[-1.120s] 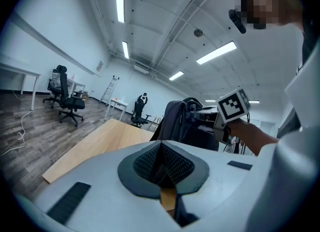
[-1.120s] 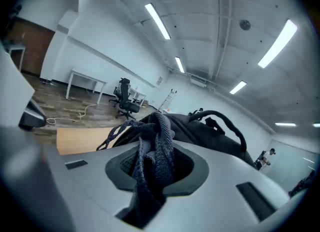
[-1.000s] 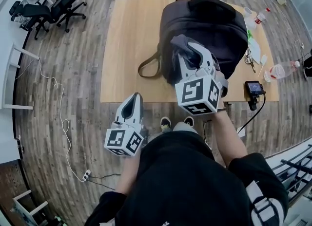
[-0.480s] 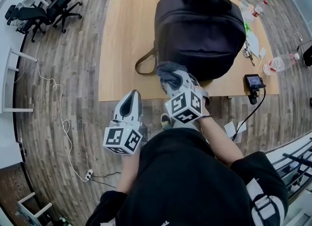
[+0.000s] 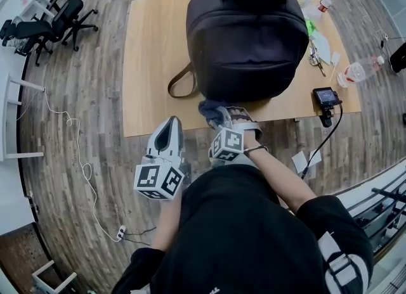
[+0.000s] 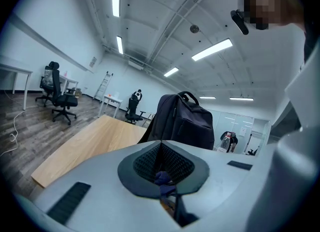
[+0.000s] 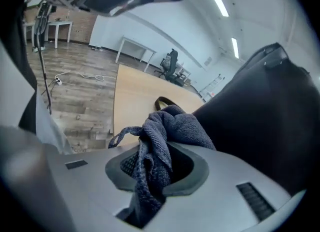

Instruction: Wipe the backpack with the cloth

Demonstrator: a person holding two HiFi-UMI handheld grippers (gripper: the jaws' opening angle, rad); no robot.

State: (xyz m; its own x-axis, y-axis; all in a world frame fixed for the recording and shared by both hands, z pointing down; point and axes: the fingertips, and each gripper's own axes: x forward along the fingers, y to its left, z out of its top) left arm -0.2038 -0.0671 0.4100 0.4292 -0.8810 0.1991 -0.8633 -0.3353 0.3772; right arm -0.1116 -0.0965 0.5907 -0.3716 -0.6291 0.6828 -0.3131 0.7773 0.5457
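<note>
Backpack (image 5: 244,39): upright on the desk (image 5: 149,64), upper centre of the head view; its rear and base are hidden from me.
Cloth (image 5: 209,108): bunched at the backpack's lower front, by the desk's near edge; I cannot tell whether it touches the fabric.
Right gripper (image 5: 222,119): clenched on the cloth, pads buried in folds; I judge the loose tail could slip out under drag.
Left gripper (image 5: 168,135): clenched, lower left, well apart from the backpack; a dark scrap at its seam is unidentifiable.
Risk: unbraced, the backpack may slide or tip toward the bottle (image 5: 358,71) at right.
</note>
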